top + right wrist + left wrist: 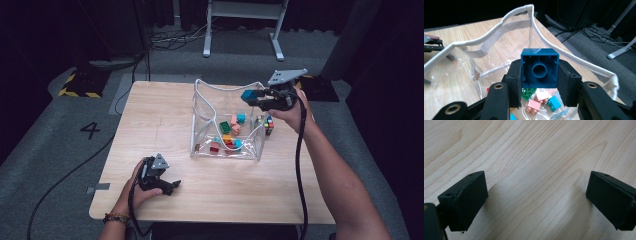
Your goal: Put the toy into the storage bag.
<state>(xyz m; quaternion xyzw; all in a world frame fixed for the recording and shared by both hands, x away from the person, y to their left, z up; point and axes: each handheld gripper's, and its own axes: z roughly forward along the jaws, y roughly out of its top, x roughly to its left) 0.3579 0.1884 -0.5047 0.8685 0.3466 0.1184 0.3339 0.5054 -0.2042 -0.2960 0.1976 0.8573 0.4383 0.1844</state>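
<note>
Right gripper view: blue block [540, 71] clamped in right gripper [540, 75], above clear bag [499, 22] mouth, bricks lower centre.

Your right gripper [540, 75] hides both side faces of the blue brick [540, 68], and its lower body runs off the near edge. Bricks in the clear bag [227, 122] blur together, too small to count. Beside the bag's right wall, the multicoloured cube [269, 125] sits half hidden.
</note>
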